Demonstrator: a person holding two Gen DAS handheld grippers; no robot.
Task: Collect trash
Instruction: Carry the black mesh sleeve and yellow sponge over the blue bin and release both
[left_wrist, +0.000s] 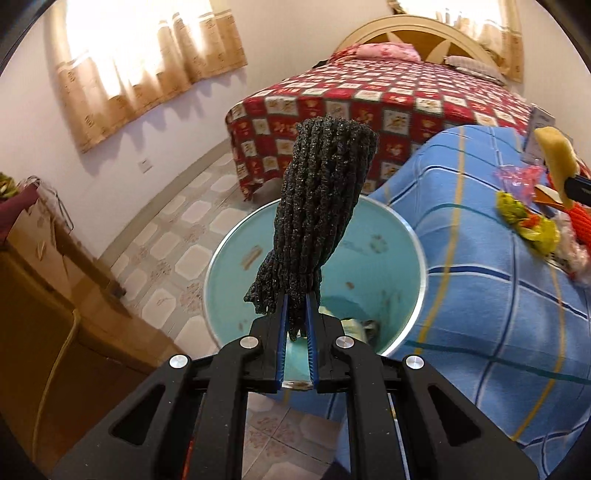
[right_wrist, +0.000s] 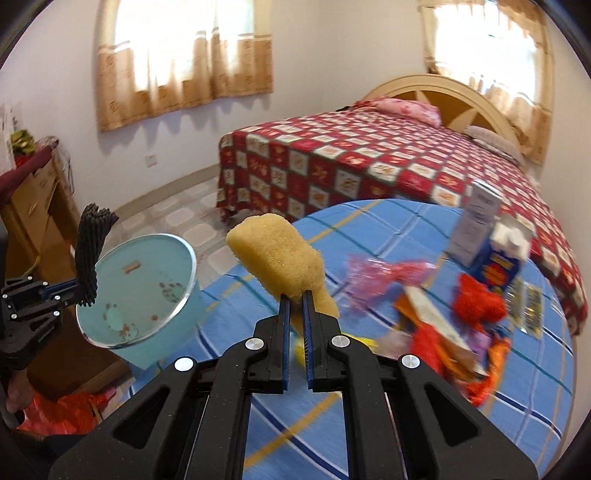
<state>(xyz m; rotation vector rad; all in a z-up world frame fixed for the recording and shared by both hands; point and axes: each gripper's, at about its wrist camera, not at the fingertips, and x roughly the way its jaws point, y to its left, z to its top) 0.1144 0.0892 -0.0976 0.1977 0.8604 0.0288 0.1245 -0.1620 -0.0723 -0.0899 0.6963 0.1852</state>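
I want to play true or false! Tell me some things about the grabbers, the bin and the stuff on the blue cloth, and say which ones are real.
1. The left gripper is shut on a dark scrubby bundle. True.
2. The right gripper holds a red sponge. False: it is shut on a yellow sponge.
3. The dark bundle hangs over the light blue bin. True.
4. The bin stands on top of the bed. False: it stands on the tiled floor beside the blue checked cloth.
5. Wrappers and small boxes lie on the blue checked cloth. True.
6. The bed has a plain white cover. False: its cover is red with squares.
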